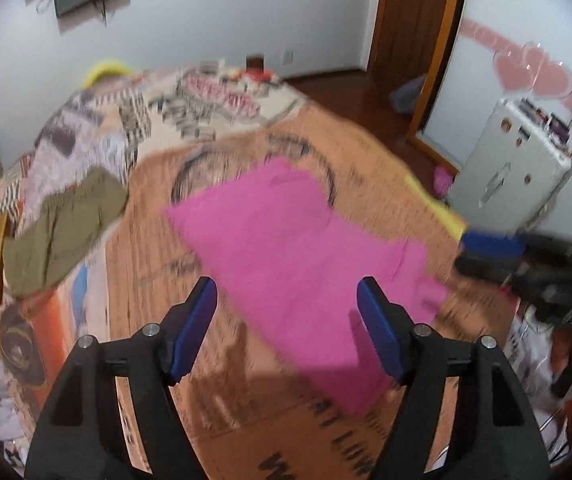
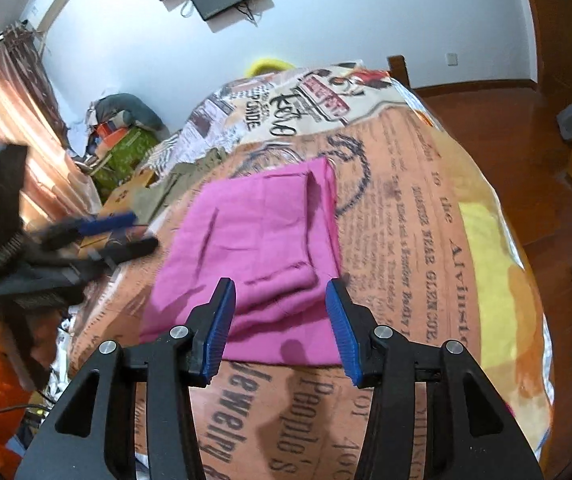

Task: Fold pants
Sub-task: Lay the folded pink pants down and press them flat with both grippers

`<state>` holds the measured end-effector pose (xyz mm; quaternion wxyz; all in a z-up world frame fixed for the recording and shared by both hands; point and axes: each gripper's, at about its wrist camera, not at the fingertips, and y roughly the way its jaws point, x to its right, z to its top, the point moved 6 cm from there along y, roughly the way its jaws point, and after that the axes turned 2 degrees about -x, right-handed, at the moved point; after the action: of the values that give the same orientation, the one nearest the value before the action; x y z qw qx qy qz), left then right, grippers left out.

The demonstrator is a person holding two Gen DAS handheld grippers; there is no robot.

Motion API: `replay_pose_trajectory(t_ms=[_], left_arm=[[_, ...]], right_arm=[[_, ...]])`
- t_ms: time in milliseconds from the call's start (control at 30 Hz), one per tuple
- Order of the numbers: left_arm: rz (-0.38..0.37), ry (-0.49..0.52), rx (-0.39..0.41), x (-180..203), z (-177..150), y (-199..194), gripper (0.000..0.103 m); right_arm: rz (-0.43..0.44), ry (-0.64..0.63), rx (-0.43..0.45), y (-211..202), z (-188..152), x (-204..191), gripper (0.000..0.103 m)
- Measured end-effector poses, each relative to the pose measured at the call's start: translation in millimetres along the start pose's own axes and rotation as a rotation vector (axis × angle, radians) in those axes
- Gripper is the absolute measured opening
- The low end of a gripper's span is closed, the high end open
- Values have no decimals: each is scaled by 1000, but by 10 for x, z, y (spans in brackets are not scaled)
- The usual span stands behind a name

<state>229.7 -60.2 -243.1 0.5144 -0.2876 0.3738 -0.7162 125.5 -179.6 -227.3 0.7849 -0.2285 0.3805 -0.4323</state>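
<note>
Pink pants (image 1: 286, 248) lie folded flat on the orange newspaper-print bedspread (image 1: 158, 248); they also show in the right wrist view (image 2: 262, 248), with a leg folded over along the right side. My left gripper (image 1: 287, 294) is open and empty, above the pants' near edge. My right gripper (image 2: 281, 294) is open and empty, just above the pants' near right corner. The right gripper appears blurred at the right edge of the left wrist view (image 1: 498, 248). The left gripper appears blurred at the left of the right wrist view (image 2: 98, 236).
Olive green shorts (image 1: 62, 232) lie on the bed to the left of the pants, also in the right wrist view (image 2: 174, 188). A white cabinet (image 1: 514, 168) stands on the wooden floor (image 2: 486, 120) right of the bed. Clutter and curtains (image 2: 10, 120) are at the left.
</note>
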Motion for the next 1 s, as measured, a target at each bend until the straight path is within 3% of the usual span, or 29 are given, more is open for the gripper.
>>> replay_pose_trajectory(t_ms=[133,300,567,800,1000], left_arm=[[25,21,-57,-11,-268,200,72],[-32,8,-63,-50,-340,203,72],[19,-19,-13,-566,80,158,72],[-15,-92,-40,-1031,654,653,72],[-43,-6,-88,-991,929,1173,72]], right_arm=[[5,-10,-17,137,-1,-107,49],[17,6,-66,380,-115,-184,52],[10,22,-102,561,-234,-86,52],[0,-16,-126,633,-202,-34,53],[1,-45,-153,749,-117,51,53]])
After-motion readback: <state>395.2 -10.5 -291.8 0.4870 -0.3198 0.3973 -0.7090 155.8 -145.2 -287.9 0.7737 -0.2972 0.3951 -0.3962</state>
